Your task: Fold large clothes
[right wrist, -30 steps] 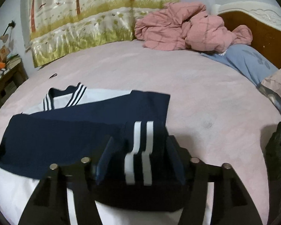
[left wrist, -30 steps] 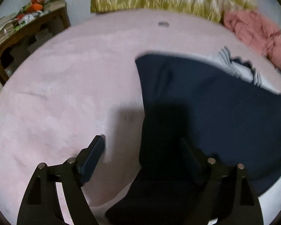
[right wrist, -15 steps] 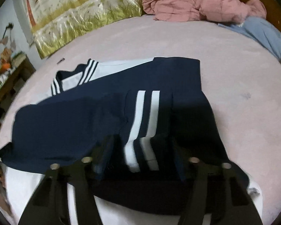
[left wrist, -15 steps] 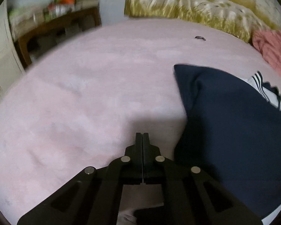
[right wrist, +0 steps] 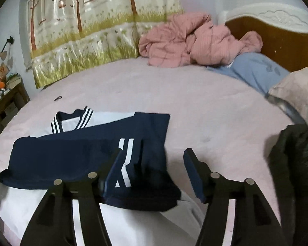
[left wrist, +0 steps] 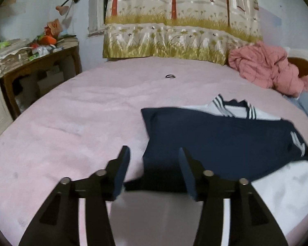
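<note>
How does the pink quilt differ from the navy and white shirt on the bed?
The pink quilt is bunched in a loose heap by the headboard; the navy and white shirt lies flat near the grippers. The quilt is one plain colour; the shirt is navy over white with striped trim at the collar. The quilt looks thick and puffy, the shirt thin. Both rest on the pink bed cover, and no gripper holds either.

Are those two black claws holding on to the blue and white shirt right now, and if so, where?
No. Both the left gripper and the right gripper have just been opening and stand open above the shirt, pinching nothing.
</note>
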